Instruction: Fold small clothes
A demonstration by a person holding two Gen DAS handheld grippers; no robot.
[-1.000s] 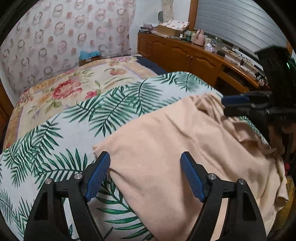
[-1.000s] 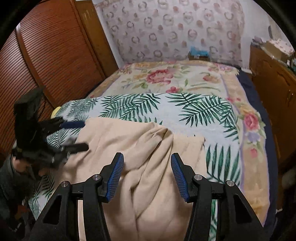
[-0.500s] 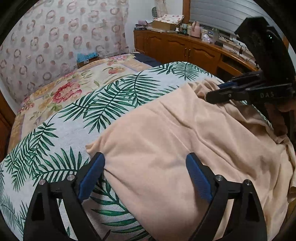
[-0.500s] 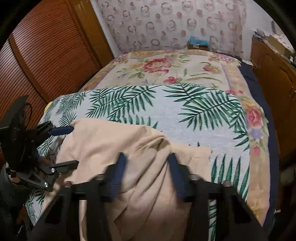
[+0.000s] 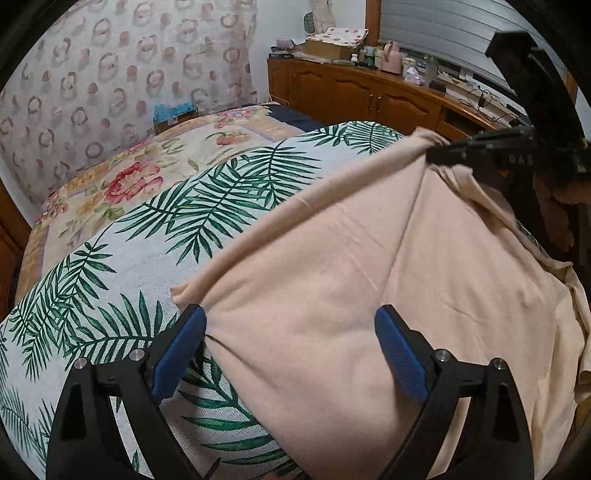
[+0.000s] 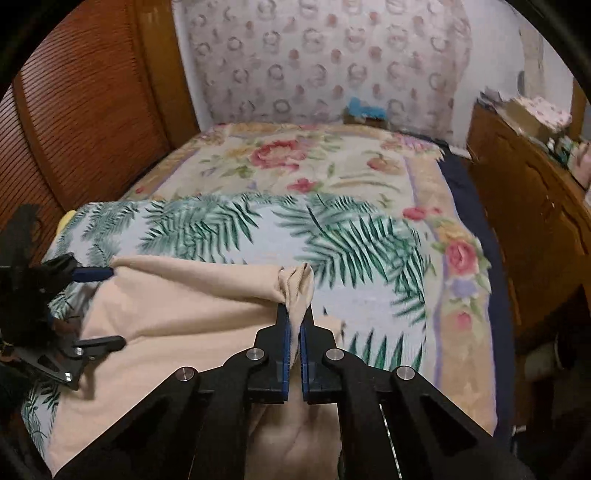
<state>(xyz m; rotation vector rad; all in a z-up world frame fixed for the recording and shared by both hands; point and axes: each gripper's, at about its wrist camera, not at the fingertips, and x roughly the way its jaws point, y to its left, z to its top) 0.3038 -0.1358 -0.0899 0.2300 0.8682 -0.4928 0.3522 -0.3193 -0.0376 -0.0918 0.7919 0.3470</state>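
Garment (image 5: 369, 295): plain peach-beige. Sheet (image 5: 147, 266) under garment: pale grey-white, green palm-frond print. Bedspread (image 5: 122, 177) beyond sheet: cream, red-pink roses, tan border. Curtain (image 5: 110, 74) behind bed: white, pink-brown ring motif. Cabinet (image 5: 369, 96) beside bed: orange-brown wood. Gripper fingers (image 5: 177, 350): blue pads, black frames.

A bed (image 5: 122, 236) fills the room, spread with a palm-leaf cover (image 6: 332, 236) over a floral quilt (image 6: 295, 158). Behind its head hangs a curtain (image 5: 110, 85) printed with rings. Beside the bed stands a long wooden cabinet (image 5: 369, 96) crowded with boxes and bottles, under a grey roller shutter (image 5: 443, 33). On the bed's opposite side are slatted wooden doors (image 6: 74, 122).
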